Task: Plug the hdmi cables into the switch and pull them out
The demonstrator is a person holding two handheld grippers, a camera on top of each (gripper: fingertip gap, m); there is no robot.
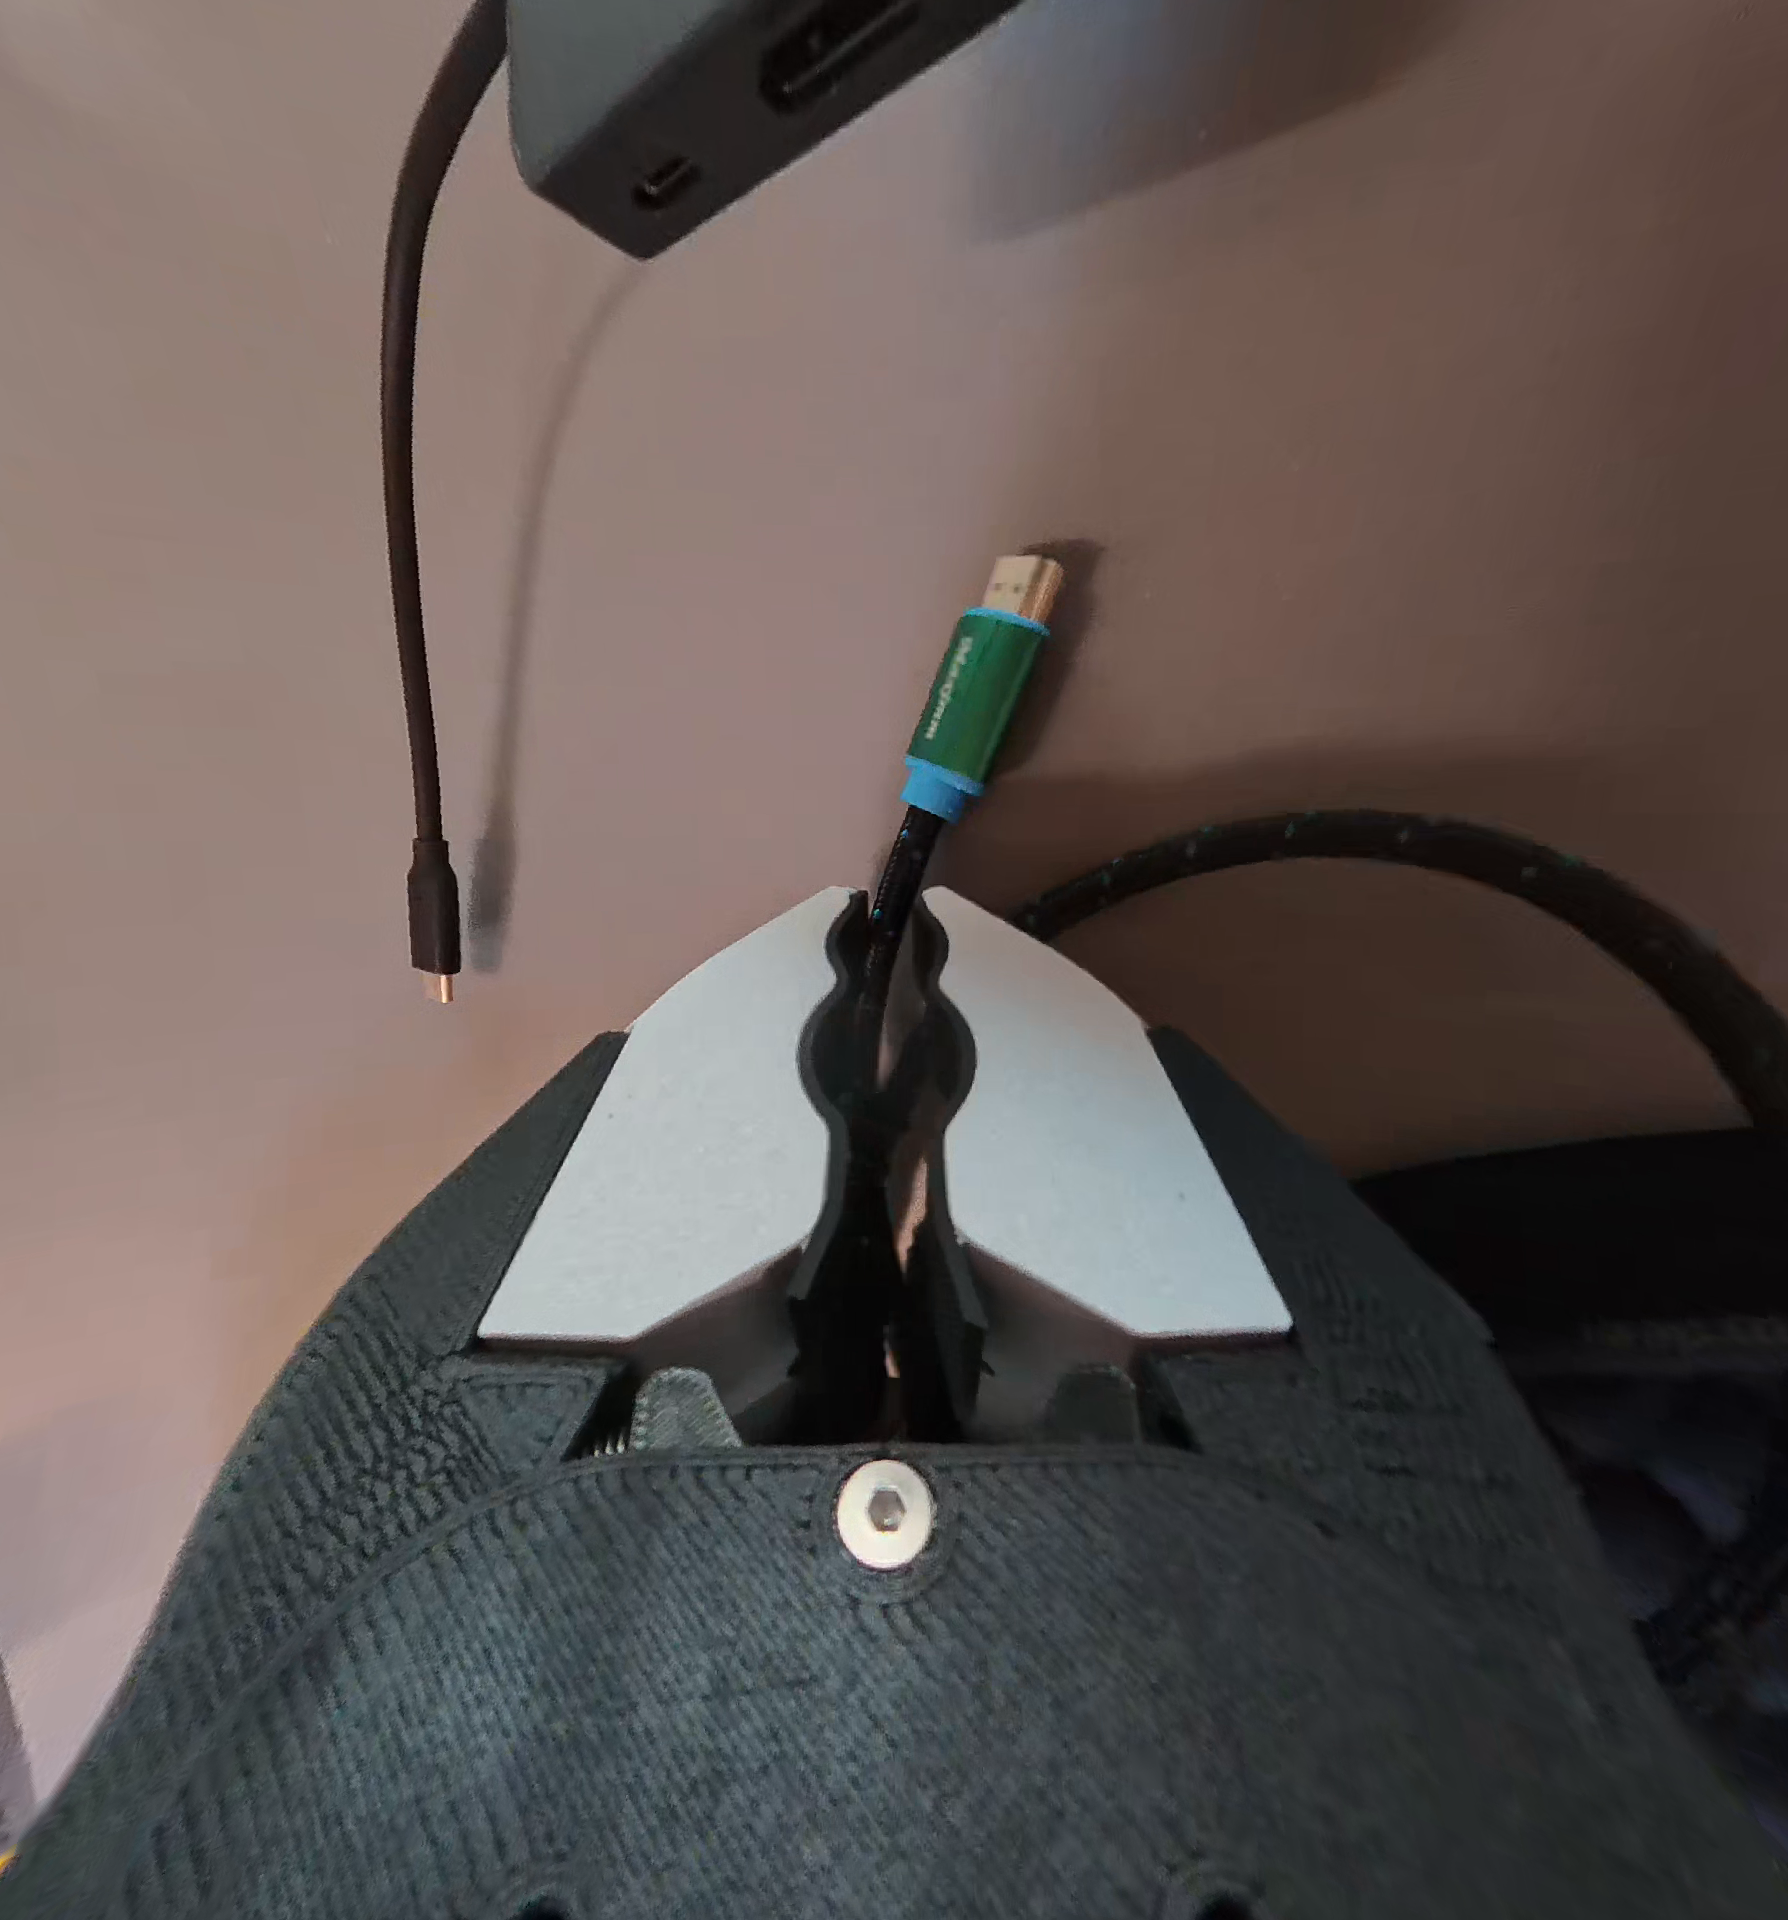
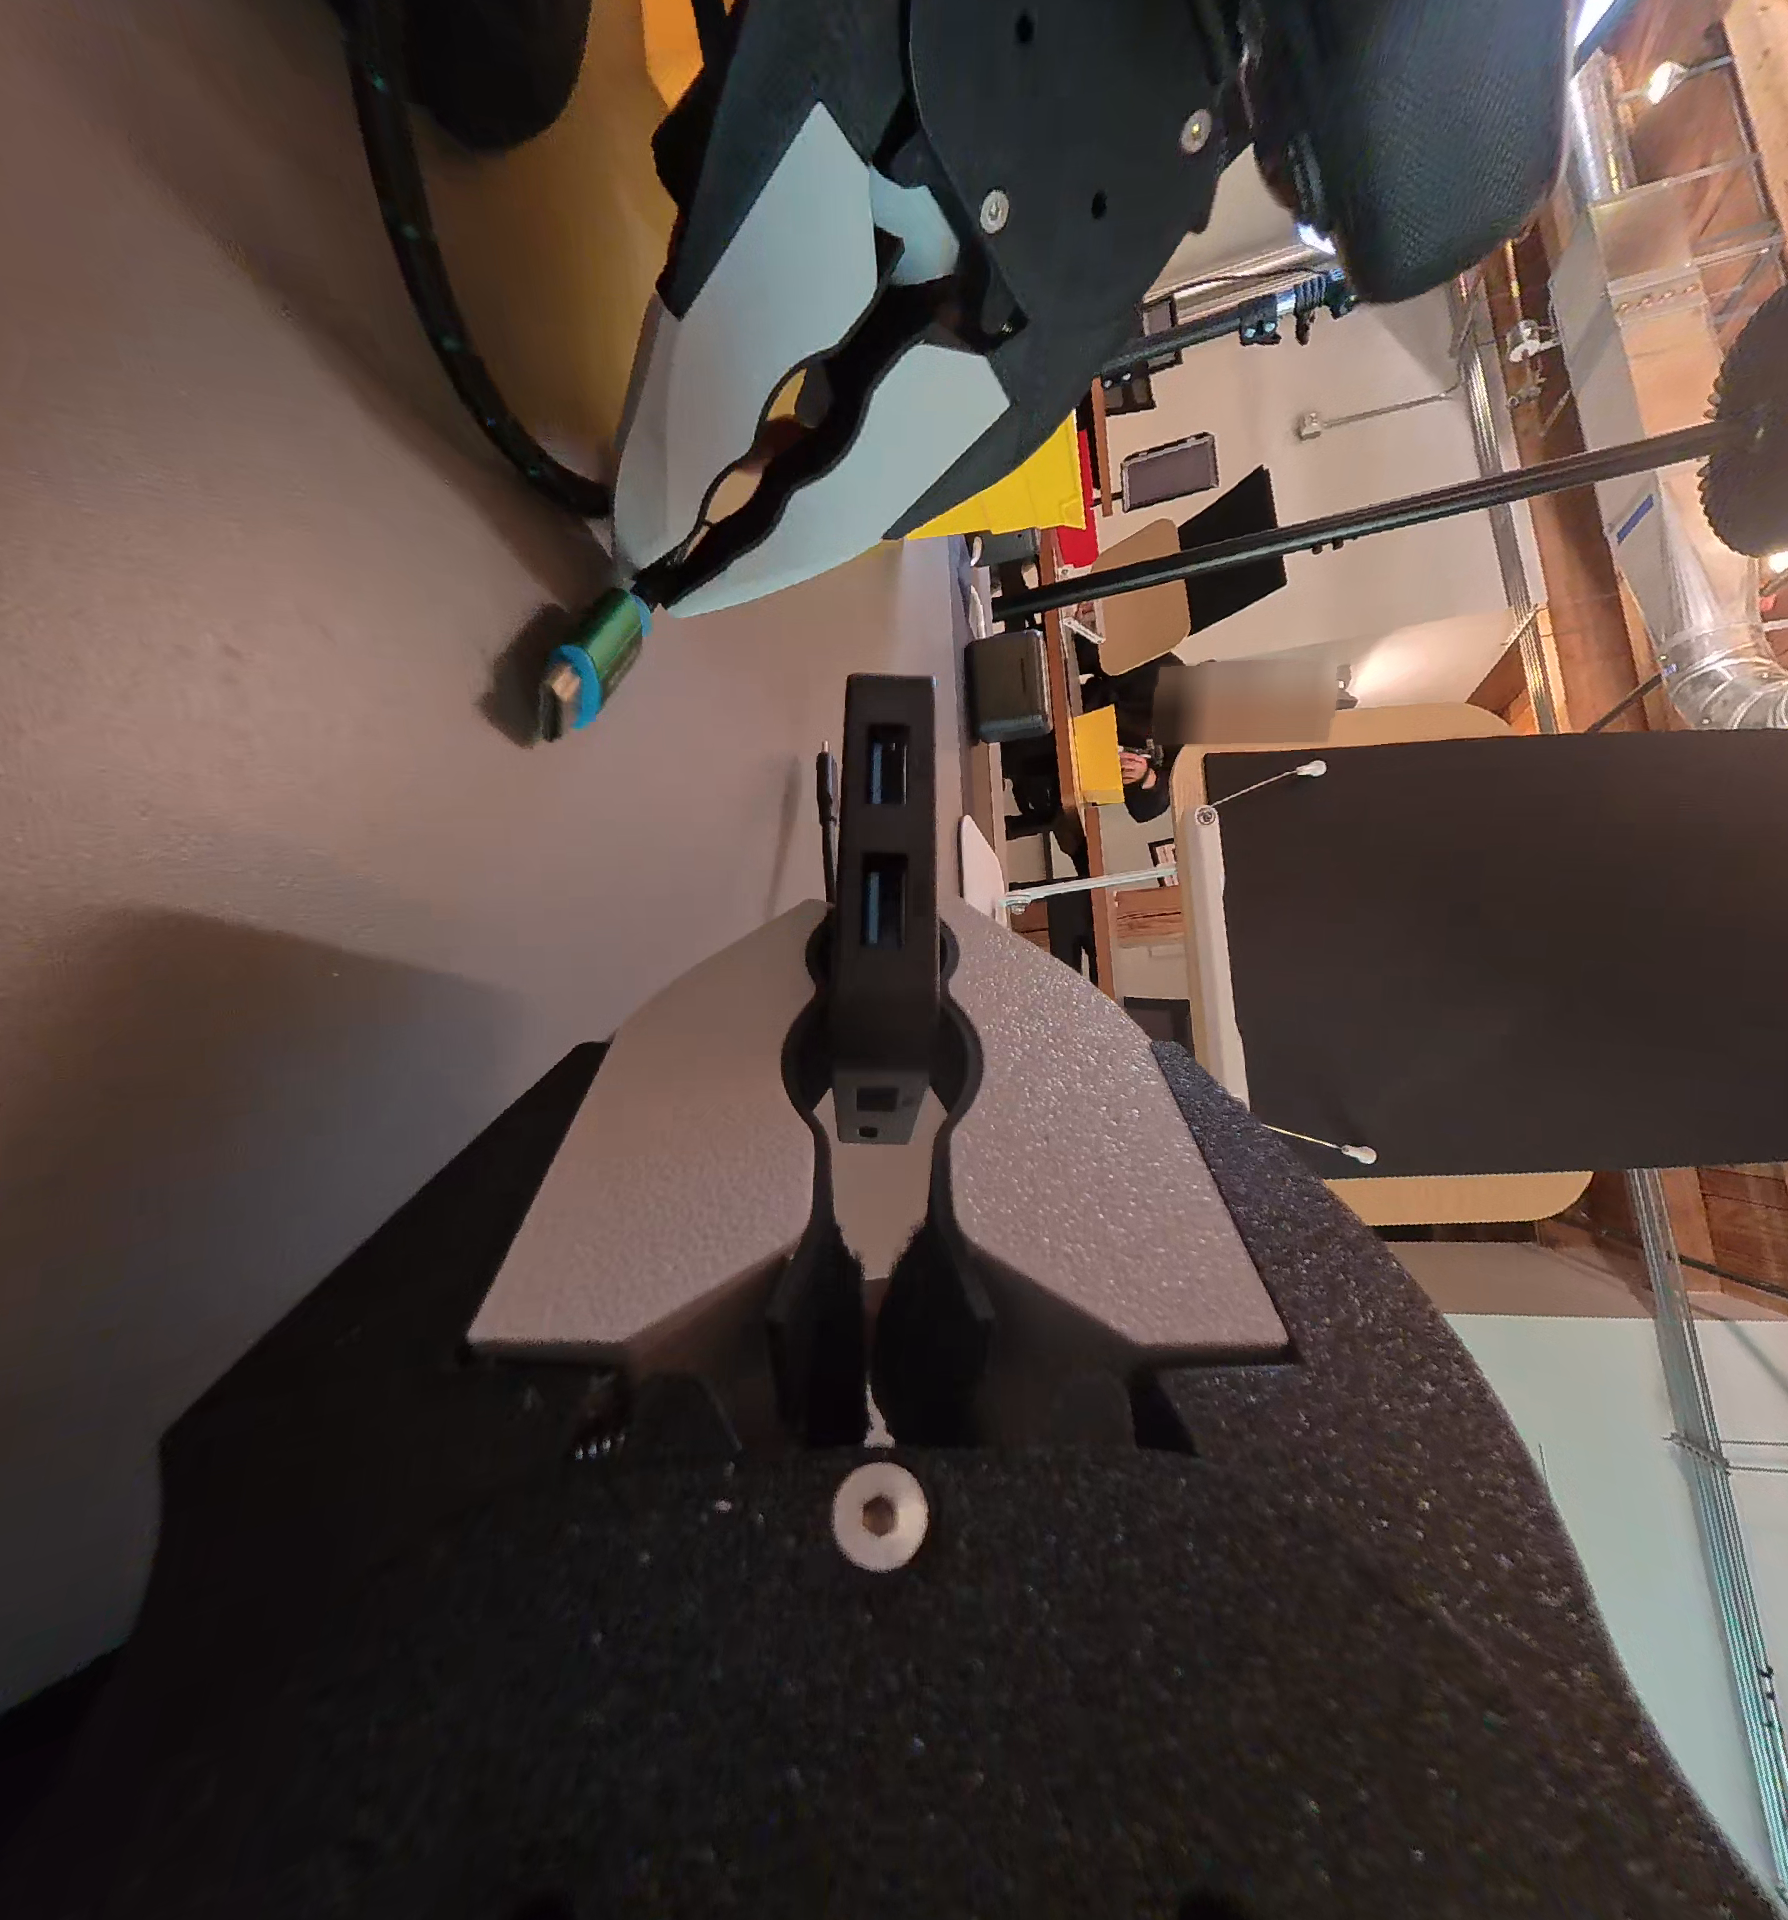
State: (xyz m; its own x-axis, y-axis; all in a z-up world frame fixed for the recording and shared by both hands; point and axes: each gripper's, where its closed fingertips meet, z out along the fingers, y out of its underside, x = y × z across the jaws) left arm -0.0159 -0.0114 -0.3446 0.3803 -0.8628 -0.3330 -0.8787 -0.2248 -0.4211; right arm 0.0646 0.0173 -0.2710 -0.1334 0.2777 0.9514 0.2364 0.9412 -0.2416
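A plain grey-brown tabletop (image 1: 1285,364) carries the scene. The dark grey box-shaped switch (image 2: 885,904), its thin black pigtail lead (image 1: 402,520) hanging, sits clamped in the right gripper (image 2: 882,935). Well short of it, the left gripper (image 1: 888,904) pinches the black braided hdmi cable (image 1: 895,873) just behind its green metal plug (image 1: 973,696).

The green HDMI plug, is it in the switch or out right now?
Out. The green HDMI plug has its metal tip bare, apart from the switch, whose HDMI port is empty. The left gripper holds its cable.
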